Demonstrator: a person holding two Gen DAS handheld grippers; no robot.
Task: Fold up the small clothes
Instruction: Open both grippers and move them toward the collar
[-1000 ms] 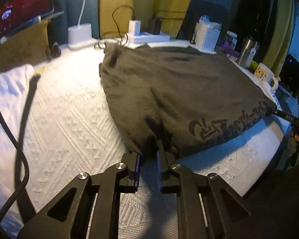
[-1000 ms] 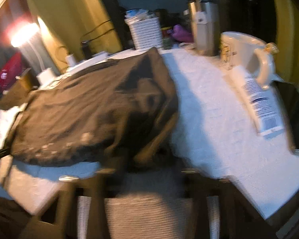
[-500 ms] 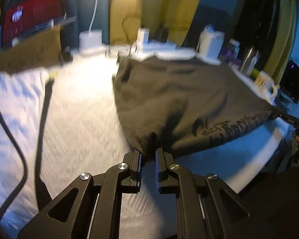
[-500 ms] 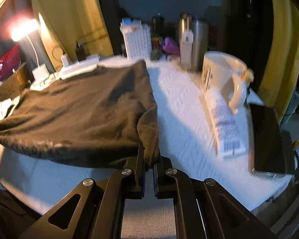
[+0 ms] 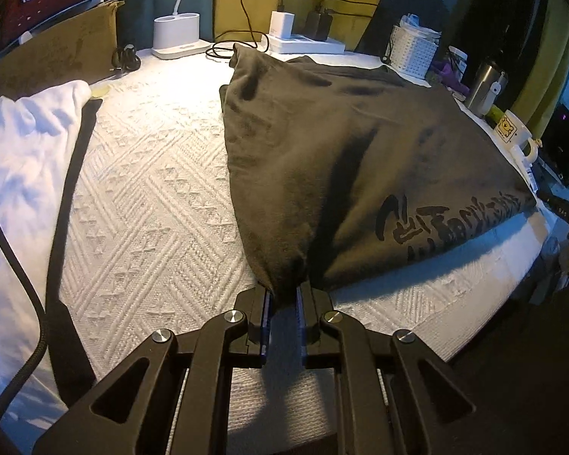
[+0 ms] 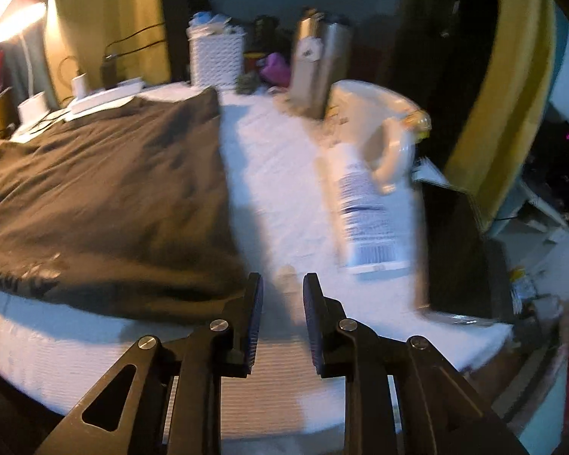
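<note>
A dark brown garment (image 5: pixel 341 151) with black lettering lies spread over the white textured cover (image 5: pixel 144 197). My left gripper (image 5: pixel 283 297) is shut on its near corner, which bunches up between the pads. In the right wrist view the same garment (image 6: pixel 102 204) lies flat to the left. My right gripper (image 6: pixel 282 295) hovers just off the garment's right edge, its jaws opening, with only white cover showing between them. That view is blurred.
A white cloth (image 5: pixel 22 174) and a black cable (image 5: pixel 11 250) lie at the left. At the back stand chargers (image 5: pixel 303 34), a white woven basket (image 6: pixel 216 57) and a steel flask (image 6: pixel 322 64). A mug (image 6: pixel 375 129), a tube (image 6: pixel 364 212) and a dark phone (image 6: pixel 459 250) sit on the right.
My right gripper has let go of the garment's corner and pulled off to the right with its jaws parting; the cloth has dropped flat. My left gripper keeps its hold.
</note>
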